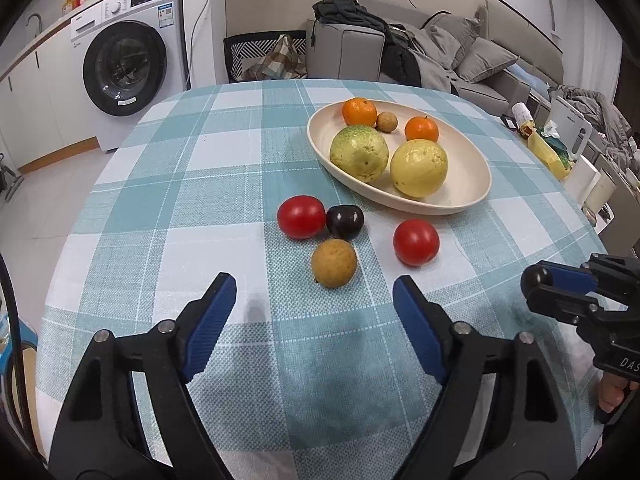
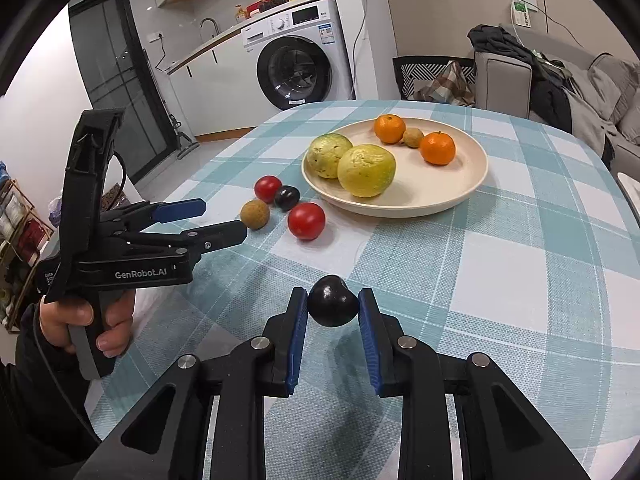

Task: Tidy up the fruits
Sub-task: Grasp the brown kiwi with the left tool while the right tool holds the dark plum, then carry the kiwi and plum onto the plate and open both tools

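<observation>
A round tabletop with a teal-and-white checked cloth fills both views. Toward its far side sits a shallow cream plate holding two large yellow-green fruits, two small oranges and a little brown fruit between the oranges.

On the cloth in front of the plate lie four loose fruits: two red tomatoes, a small brown round fruit, and a dark plum that touches the left tomato and sits just beyond the brown fruit.

The left gripper hangs over the cloth just short of the brown fruit, its fingers spread apart and holding nothing. The right gripper is closed on a second dark plum, pinched between its fingertips and lifted clear of the cloth.

Risks, as a judgement: the held plum is round, glossy and gripped only at the tips, so a tilt or a jolt could let it slip. If the left fingers close on the brown fruit off-centre, it may roll and nudge the plum and tomato behind it.
</observation>
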`<state>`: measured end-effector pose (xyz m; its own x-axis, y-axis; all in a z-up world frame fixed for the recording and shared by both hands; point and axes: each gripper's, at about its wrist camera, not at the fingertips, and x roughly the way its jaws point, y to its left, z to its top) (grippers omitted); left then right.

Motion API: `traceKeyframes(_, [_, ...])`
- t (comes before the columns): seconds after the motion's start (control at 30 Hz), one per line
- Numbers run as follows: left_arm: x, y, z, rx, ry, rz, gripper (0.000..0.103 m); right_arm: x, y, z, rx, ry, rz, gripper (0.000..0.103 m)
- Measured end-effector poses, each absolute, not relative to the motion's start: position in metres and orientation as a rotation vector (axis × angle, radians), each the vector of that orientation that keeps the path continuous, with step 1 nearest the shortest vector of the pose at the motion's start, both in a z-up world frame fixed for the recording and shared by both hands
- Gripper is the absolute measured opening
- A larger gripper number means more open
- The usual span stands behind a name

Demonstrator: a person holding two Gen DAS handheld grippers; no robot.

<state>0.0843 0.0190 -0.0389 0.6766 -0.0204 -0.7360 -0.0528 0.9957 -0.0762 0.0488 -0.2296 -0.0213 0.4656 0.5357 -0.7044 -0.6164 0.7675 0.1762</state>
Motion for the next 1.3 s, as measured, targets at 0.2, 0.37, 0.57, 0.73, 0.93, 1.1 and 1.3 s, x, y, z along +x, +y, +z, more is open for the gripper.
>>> traceKeyframes(0.2, [0.099, 0.011, -0.045, -0.078, 0.863, -0.002, 0.059, 0.052, -0.235, -0.02, -0.096, 0.82, 0.693, 0.027])
traceKeyframes(0.37, [0.106, 0.008, -0.047, -0.085, 0.871, -0.024, 0.045, 0.054, -0.239, -0.02, -0.088, 0.821, 0.687, 0.027])
traceKeyframes(0.57, [0.108, 0.006, -0.047, -0.09, 0.867, -0.057, 0.023, 0.057, -0.242, -0.021, -0.085, 0.829, 0.683, 0.027])
traceKeyframes(0.73, [0.104, 0.005, -0.044, -0.082, 0.848, -0.06, 0.023, 0.057, -0.242, -0.021, -0.085, 0.829, 0.681, 0.027])
traceKeyframes(0.93, [0.095, 0.001, -0.03, -0.071, 0.796, -0.079, 0.023, 0.058, -0.243, -0.022, -0.082, 0.827, 0.677, 0.027])
traceKeyframes(1.1, [0.09, -0.005, -0.02, -0.062, 0.763, -0.098, 0.023, 0.059, -0.244, -0.019, -0.077, 0.818, 0.674, 0.027])
traceKeyframes(1.3, [0.095, -0.01, -0.014, -0.062, 0.751, -0.109, 0.023, 0.063, -0.245, -0.016, -0.068, 0.804, 0.67, 0.027])
